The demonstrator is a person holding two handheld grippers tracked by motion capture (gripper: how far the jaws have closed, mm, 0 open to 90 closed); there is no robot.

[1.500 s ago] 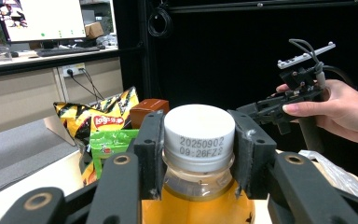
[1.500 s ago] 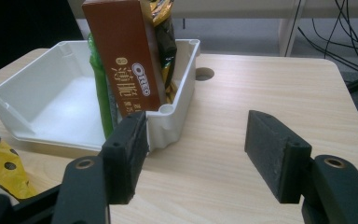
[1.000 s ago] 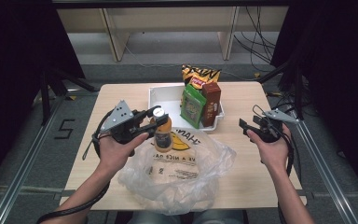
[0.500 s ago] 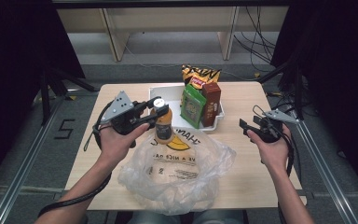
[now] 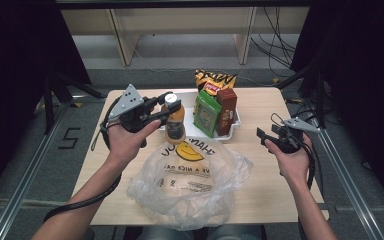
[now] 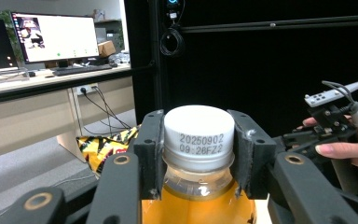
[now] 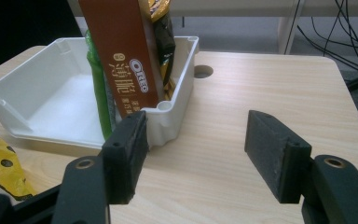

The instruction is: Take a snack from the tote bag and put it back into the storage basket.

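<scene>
Left gripper view: the bottle (image 6: 199, 186) of orange drink stands upright between the 2 black jaws, which are clamped on its neck just under the white cap (image 6: 199, 133); the left pad presses the cap's left side, the right pad its right side. A date code is printed on the cap's front. Behind and to the right, the other hand (image 6: 349, 149) holds its own gripper.

High view: the left gripper (image 5: 155, 111) holds the bottle (image 5: 174, 125) clear of the worktop (image 5: 265, 185), above the far edge of a plastic bag (image 5: 190, 185) and just left of a white bin (image 5: 232, 127). The bin holds a green pack (image 5: 206, 112), a brown box (image 5: 226, 107) and a yellow snack bag (image 5: 214, 80). The right gripper (image 5: 263, 137) hangs well apart to the right, over bare worktop.

Right gripper view: its 2 jaws stand apart with nothing between them, pointed toward the bin's near corner (image 7: 168, 112); the brown box (image 7: 121, 51) leans inside.
</scene>
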